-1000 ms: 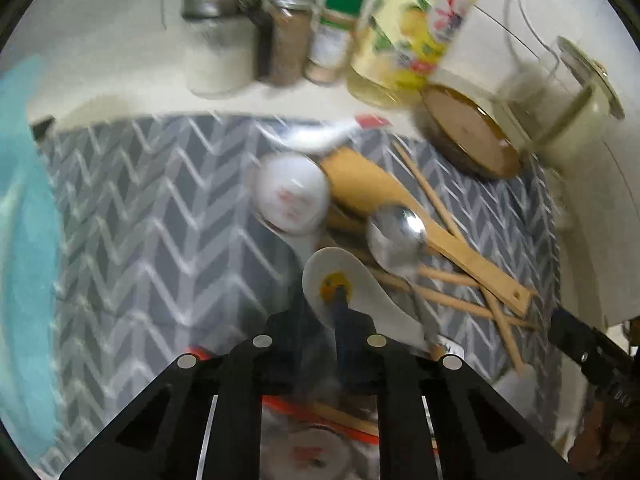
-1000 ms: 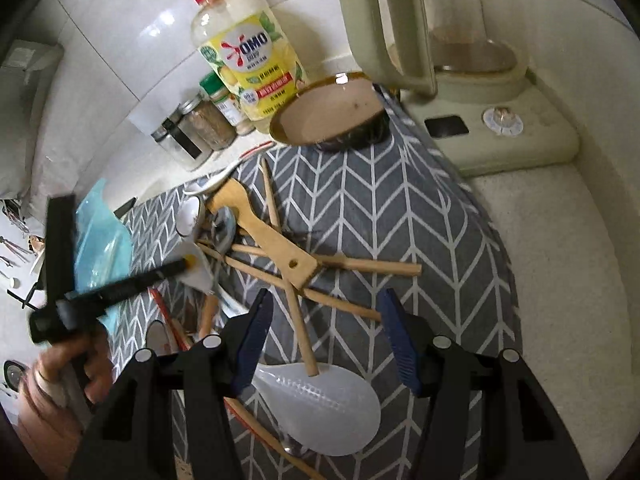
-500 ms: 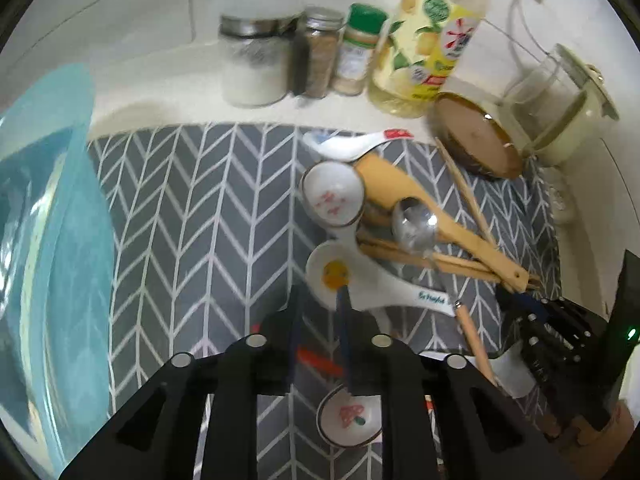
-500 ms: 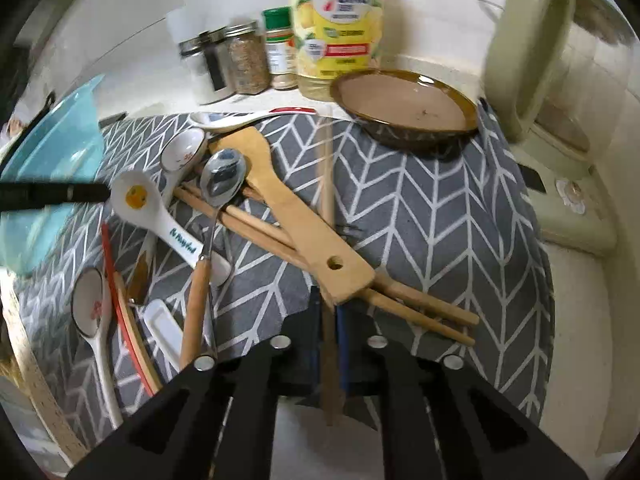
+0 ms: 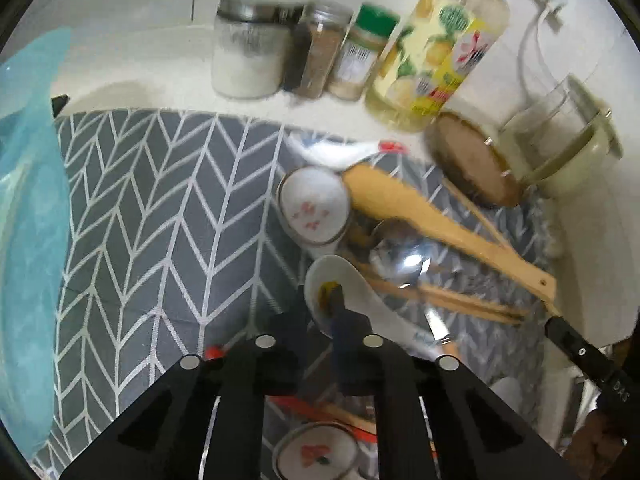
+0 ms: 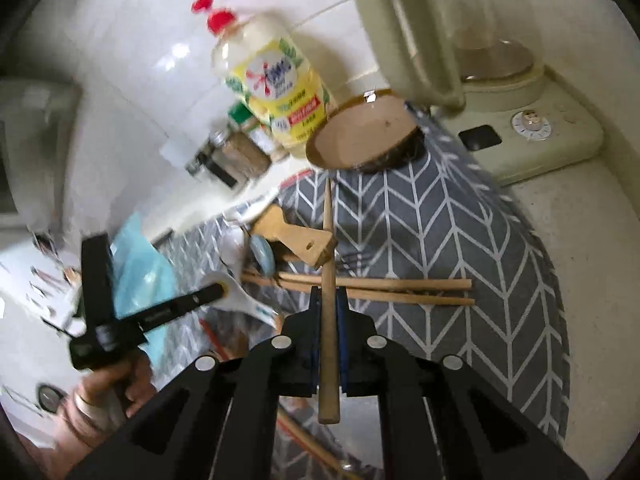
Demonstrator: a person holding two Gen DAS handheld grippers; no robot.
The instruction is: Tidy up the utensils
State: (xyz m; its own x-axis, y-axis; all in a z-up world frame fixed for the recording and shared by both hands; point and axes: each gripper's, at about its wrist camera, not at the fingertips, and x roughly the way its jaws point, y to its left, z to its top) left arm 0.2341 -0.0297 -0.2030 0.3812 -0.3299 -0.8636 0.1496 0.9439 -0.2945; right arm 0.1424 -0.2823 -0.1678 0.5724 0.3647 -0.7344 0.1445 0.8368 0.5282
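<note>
Containers along the back wall: clear jar (image 5: pixel 246 62) with white granules, two spice jars (image 5: pixel 344 56) with brownish contents, yellow detergent bottle (image 5: pixel 436 52) with red cap, mostly full. Brown bowl (image 6: pixel 366 136) on the mat's far edge, looks empty. Glass kettle (image 6: pixel 472 36) sits on its cream base. Teal basin (image 5: pixel 28 216) at far left, contents not readable.

Surface: grey herringbone mat (image 6: pixel 460 240) on a pale speckled counter, white tiled wall behind.

Utensils piled mid-mat: wooden spatula (image 5: pixel 432 216), metal spoon (image 5: pixel 400 256), chopstick pair (image 6: pixel 400 288), patterned ceramic spoon (image 5: pixel 314 208).

Left gripper (image 5: pixel 320 308): jaws closed to a narrow gap, pinching the bowl rim of the white ceramic spoon (image 5: pixel 360 300), over the mat beside the pile.

Right gripper (image 6: pixel 328 304): jaws nearly together, clamped on a single wooden chopstick (image 6: pixel 327 248), pointing toward the bowl, above the crossed pair.
</note>
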